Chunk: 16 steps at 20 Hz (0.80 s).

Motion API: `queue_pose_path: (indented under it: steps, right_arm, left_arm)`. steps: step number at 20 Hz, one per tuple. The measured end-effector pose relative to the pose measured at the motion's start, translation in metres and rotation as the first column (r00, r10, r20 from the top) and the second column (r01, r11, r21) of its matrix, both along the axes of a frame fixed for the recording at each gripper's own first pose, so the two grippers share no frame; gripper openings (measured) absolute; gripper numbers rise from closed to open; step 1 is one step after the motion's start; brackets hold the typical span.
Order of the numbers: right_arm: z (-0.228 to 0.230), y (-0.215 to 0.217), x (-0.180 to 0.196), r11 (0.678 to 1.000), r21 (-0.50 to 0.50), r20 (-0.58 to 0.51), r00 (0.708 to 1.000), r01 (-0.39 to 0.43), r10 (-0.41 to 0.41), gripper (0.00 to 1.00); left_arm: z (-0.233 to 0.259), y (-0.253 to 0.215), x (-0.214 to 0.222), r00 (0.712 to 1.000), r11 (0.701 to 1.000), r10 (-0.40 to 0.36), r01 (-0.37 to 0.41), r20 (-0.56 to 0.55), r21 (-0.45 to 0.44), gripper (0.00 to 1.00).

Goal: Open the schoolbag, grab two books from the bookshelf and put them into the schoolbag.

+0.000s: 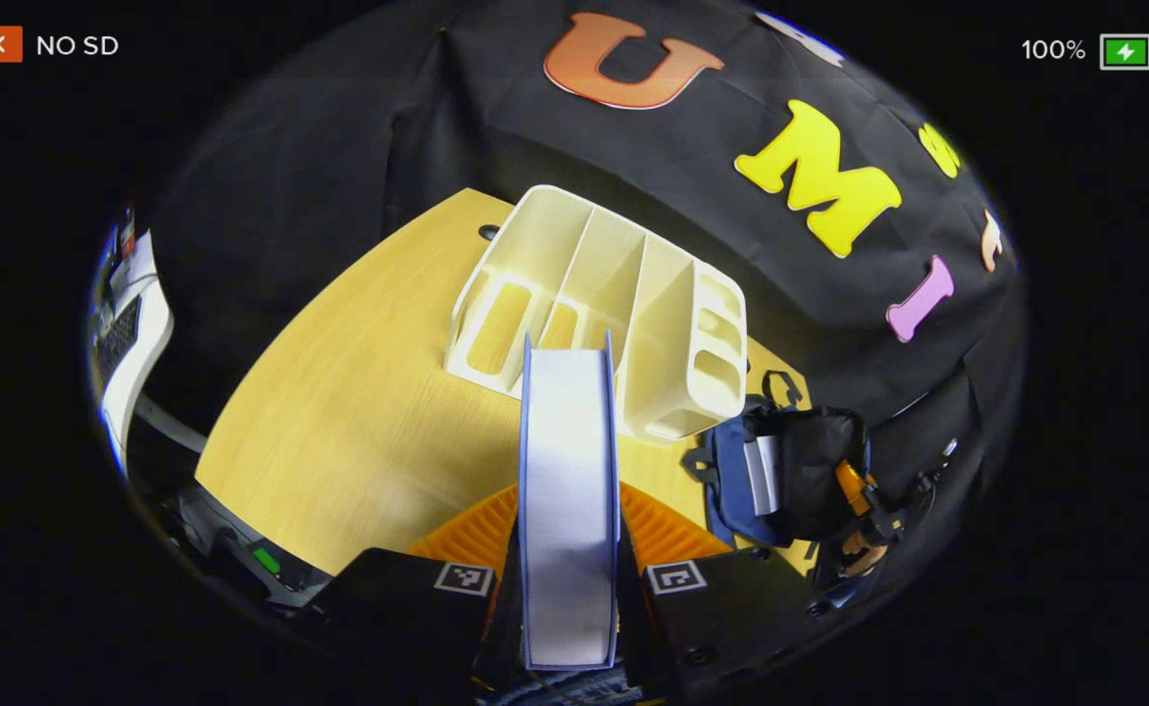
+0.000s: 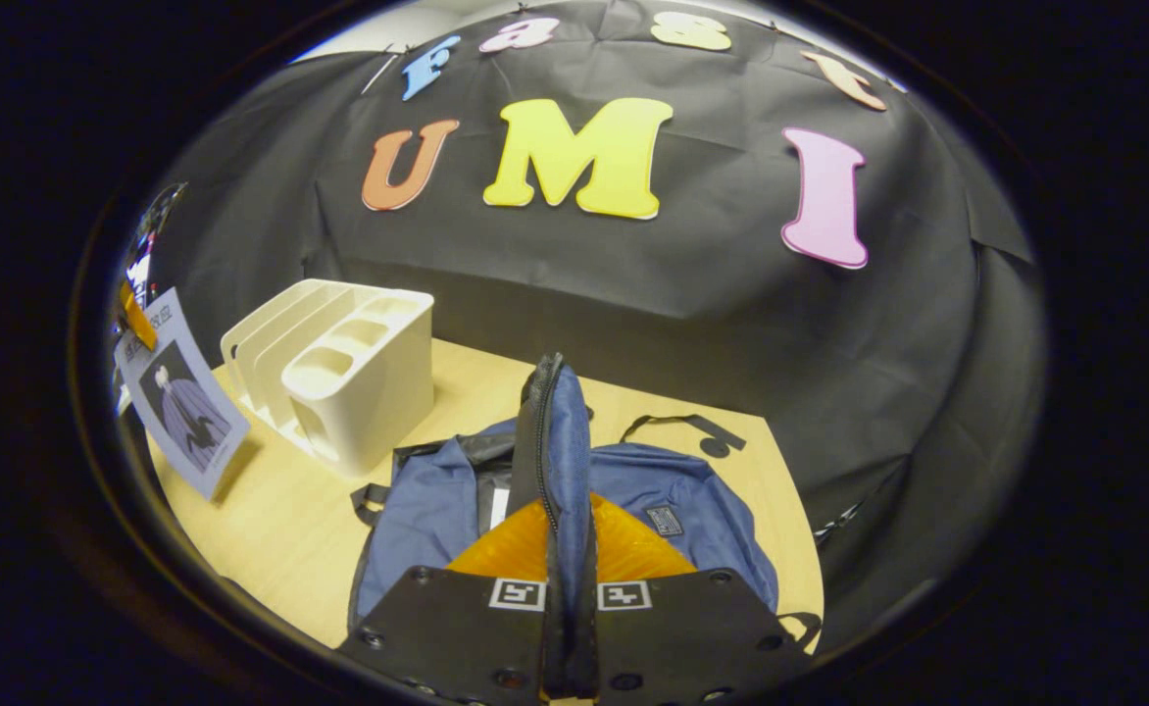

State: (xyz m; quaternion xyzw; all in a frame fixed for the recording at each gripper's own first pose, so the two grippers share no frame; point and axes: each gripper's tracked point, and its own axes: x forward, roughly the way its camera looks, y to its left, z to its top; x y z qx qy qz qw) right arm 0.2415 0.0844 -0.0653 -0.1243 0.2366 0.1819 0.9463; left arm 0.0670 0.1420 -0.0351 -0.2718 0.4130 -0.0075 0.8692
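Left gripper view: the left gripper (image 1: pixel 570 549) was clamped on a book (image 1: pixel 569 500), both fingers pressing its covers. The book stood on edge at lower centre of the frame, white page block facing the camera between blue covers. Beyond it, at centre frame, the cream bookshelf (image 1: pixel 602 306) sat on the wooden table (image 1: pixel 339 412), its slots showing no books. At lower right of the frame lay the blue schoolbag (image 1: pixel 731 480), its mouth open, with something white visible inside; I could not tell what it was. The right gripper (image 1: pixel 864 520) was at the schoolbag's right side, pinching its dark flap (image 1: pixel 815 461).

Right gripper view: the right gripper (image 2: pixel 570 588) was closed narrow on the schoolbag's zippered flap (image 2: pixel 553 451), which rose upright between the fingers at centre frame. The schoolbag (image 2: pixel 673 490) spread across the table (image 2: pixel 271 549) at lower centre, a black strap (image 2: pixel 692 427) lying just behind it. The bookshelf (image 2: pixel 349 368) stood at left of centre, near the schoolbag but apart from it. At far left of the frame the book (image 2: pixel 182 402) showed its illustrated cover, held above the table and tilted, with the left gripper (image 2: pixel 133 314) at its upper edge.
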Motion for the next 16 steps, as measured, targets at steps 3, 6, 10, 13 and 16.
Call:
queue_pose_path:
  steps: [3, 6, 10, 13, 16]
  right_arm:
    - [-0.004, 0.004, 0.002, 1.0, -0.011, -0.026, 1.0, 0.007, -0.007, 0.05]
    - [-0.005, 0.007, 0.006, 1.0, -0.002, -0.067, 0.997, 0.03, -0.03, 0.05]
    - [0.002, 0.006, 0.013, 0.999, -0.02, -0.061, 0.997, 0.038, -0.039, 0.04]
    - [0.013, 0.003, 0.018, 0.998, -0.022, -0.057, 0.997, 0.055, -0.056, 0.05]
    - [0.03, 0.002, 0.025, 0.997, -0.023, -0.038, 0.997, 0.069, -0.07, 0.04]
  left_arm:
    - [0.0, -0.013, -0.008, 0.999, 0.988, 0.028, -0.024, 0.023, -0.152, 0.43]
    - [-0.008, -0.026, -0.016, 0.999, 0.978, 0.002, 0.007, 0.044, -0.206, 0.48]
    - [-0.004, -0.076, -0.017, 0.992, 0.957, -0.079, 0.104, 0.1, -0.272, 0.47]
    - [-0.001, -0.115, -0.006, 0.979, 0.929, -0.137, 0.18, 0.151, -0.324, 0.43]
    - [0.01, -0.153, 0.014, 0.965, 0.896, -0.168, 0.235, 0.203, -0.377, 0.43]
